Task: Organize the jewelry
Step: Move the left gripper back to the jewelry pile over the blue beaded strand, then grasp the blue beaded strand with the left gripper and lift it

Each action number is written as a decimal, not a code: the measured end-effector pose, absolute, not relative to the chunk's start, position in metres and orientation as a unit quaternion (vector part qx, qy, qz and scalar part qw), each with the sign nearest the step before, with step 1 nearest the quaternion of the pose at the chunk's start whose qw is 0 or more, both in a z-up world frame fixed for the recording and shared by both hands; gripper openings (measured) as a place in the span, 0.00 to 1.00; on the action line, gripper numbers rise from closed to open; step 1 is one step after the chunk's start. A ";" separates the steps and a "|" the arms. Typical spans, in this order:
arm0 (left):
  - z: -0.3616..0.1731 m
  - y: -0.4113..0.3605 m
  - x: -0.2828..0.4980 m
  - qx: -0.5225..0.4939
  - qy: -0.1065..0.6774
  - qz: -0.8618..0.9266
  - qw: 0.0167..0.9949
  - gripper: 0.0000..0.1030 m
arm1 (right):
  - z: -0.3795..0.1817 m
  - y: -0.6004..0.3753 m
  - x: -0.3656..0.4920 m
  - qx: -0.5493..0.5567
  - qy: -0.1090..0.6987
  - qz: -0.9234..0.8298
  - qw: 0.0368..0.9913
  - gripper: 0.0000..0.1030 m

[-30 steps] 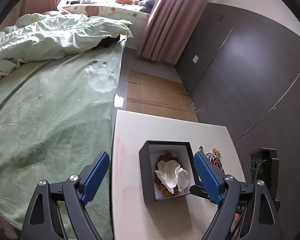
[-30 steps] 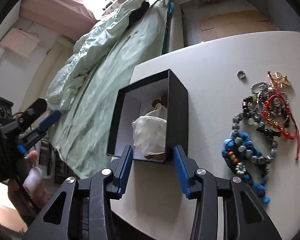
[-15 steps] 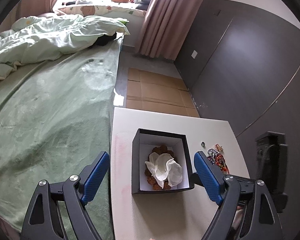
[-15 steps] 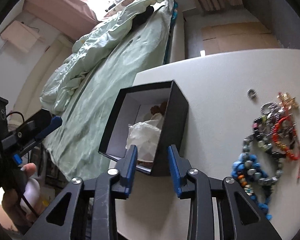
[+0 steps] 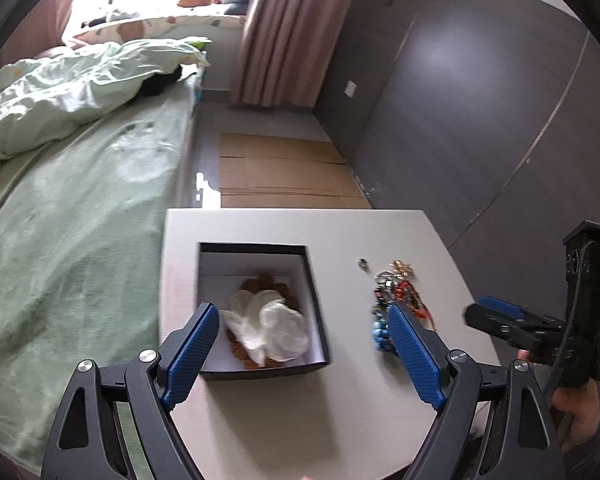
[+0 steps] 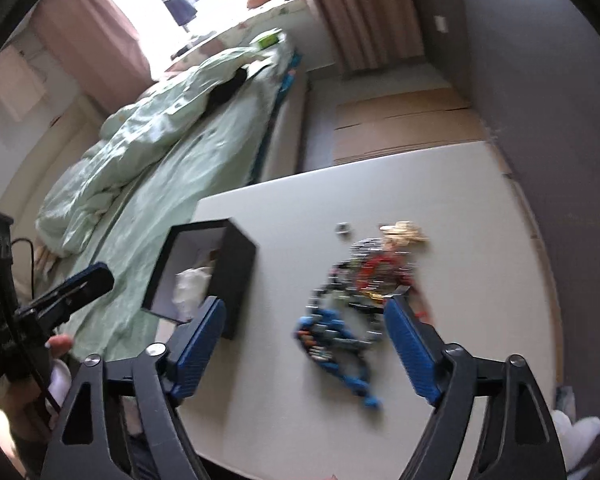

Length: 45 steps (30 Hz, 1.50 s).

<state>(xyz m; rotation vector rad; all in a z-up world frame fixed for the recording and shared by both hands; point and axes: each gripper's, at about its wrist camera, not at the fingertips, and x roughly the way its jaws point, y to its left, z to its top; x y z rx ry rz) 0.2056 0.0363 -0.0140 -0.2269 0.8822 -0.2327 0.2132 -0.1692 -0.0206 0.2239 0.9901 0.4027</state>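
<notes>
Both tools stood wide open and held nothing. From its own camera, the right tool [image 6: 304,344] hung above a white tabletop [image 6: 480,184], its blue fingers [image 6: 412,350] spread to either side of a blurred heap of jewelry [image 6: 364,288]. Its jaws had just been opening, with nothing pressed between them. Beads, a red cord bracelet and a blue beaded strand lay tangled together there, a small ring [image 6: 343,229] a little beyond them, and a gold piece at the far edge of the heap.

To the left of the heap sat a black box [image 6: 236,268] with a white lining, open at the top, likely the place meant for the jewelry. In the left tool's view, that box [image 5: 316,300] already held something brown under crumpled white paper [image 5: 268,328].

The left tool [image 5: 304,356] hovered over the near side of the box, one finger in front of its left wall, the other beside the jewelry [image 5: 396,300]. It seemed placed to steady the box or wait its turn.

A bed [image 5: 80,220] with a pale green cover ran along the left of the tabletop. The heap appeared untouched on the tabletop, so most sorting seemed still to come.
</notes>
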 end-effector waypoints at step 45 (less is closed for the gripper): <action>-0.113 -0.091 0.256 -0.071 0.581 -0.151 0.797 0.32 | -0.052 -0.265 0.213 0.207 0.510 0.162 0.819 0.65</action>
